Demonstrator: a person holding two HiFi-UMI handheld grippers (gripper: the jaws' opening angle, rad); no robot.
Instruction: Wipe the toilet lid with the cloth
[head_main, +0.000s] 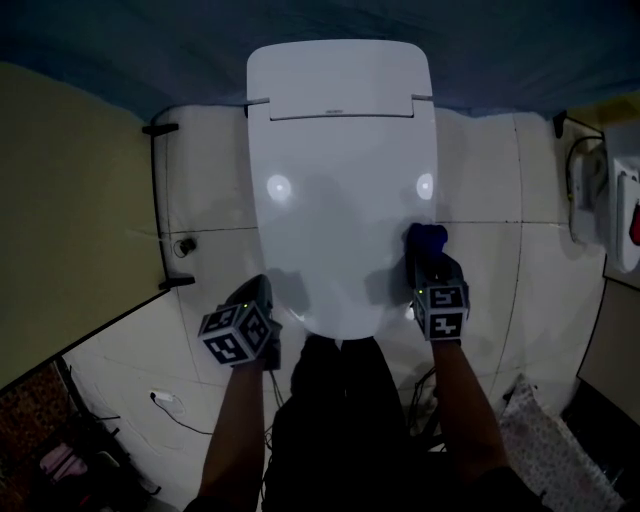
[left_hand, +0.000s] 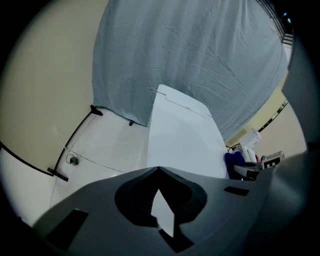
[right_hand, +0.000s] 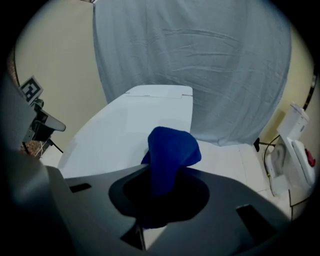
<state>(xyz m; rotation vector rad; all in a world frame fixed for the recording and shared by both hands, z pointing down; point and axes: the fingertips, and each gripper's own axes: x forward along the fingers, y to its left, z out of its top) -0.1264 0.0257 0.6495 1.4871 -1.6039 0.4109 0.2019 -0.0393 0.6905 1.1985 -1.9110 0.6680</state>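
The white toilet lid (head_main: 340, 170) is closed and lies in the middle of the head view. My right gripper (head_main: 427, 264) is shut on a dark blue cloth (head_main: 427, 238), which bulges out of the jaws at the lid's front right edge. In the right gripper view the cloth (right_hand: 171, 147) stands up from the right gripper (right_hand: 162, 172), with the lid (right_hand: 120, 127) just beyond it. Whether the cloth touches the lid I cannot tell. My left gripper (head_main: 263, 288) hangs at the lid's front left edge. Its jaws (left_hand: 159, 169) are shut with nothing between them.
A grey-blue sheet (left_hand: 190, 55) hangs behind the toilet. A black rail (head_main: 156, 205) runs along the white floor at the left, by a beige wall (head_main: 60, 200). White fittings with cables (head_main: 610, 200) stand at the right, and a rug (head_main: 555, 450) lies at the lower right.
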